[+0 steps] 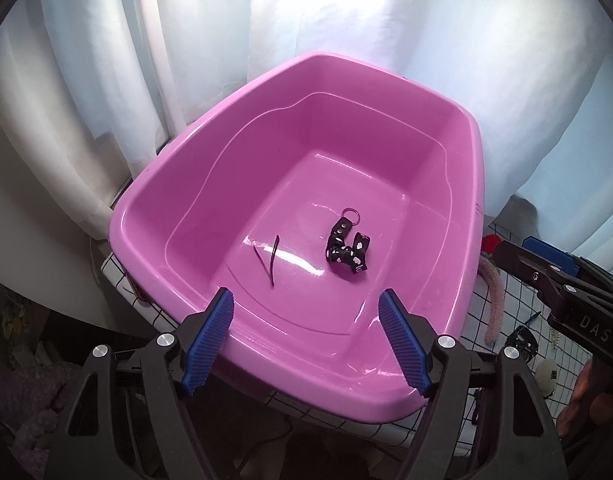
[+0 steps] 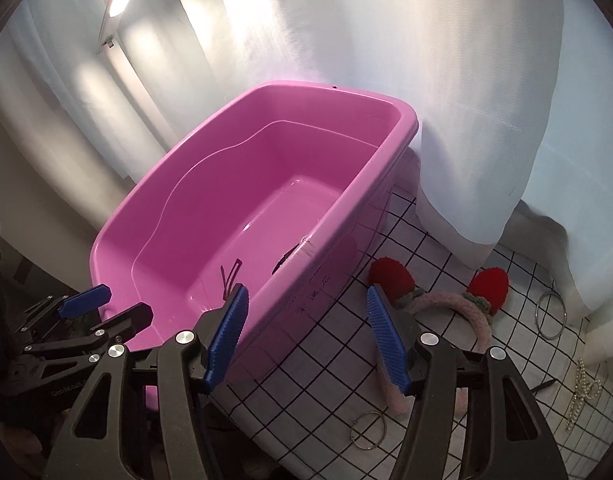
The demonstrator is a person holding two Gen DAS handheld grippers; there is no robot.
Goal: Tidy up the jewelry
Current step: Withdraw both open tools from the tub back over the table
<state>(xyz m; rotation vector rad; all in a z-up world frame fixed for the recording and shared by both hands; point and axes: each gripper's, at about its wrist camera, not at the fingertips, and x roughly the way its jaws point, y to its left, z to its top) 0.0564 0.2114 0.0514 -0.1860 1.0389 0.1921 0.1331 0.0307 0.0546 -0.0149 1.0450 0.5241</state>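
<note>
A pink plastic tub (image 1: 178,184) stands on a checked cloth. Inside lie a black patterned strap with a ring (image 1: 346,250) and a dark hair pin (image 1: 269,258). My left gripper (image 1: 304,340) is open and empty over the tub's near rim. My right gripper (image 2: 306,336) is open and empty, to the right of the tub (image 2: 346,208), above the cloth. In front of it lies a pink headband with red pompoms (image 2: 450,300). Two metal rings (image 2: 368,430) (image 2: 550,314) and a pearl chain (image 2: 580,394) lie on the cloth.
White curtains (image 1: 346,20) hang right behind the tub. The checked cloth (image 2: 326,368) ends at a front edge below both grippers. The right gripper's body (image 1: 566,292) shows at the right of the left wrist view, the left gripper's body (image 2: 66,328) at the left of the right wrist view.
</note>
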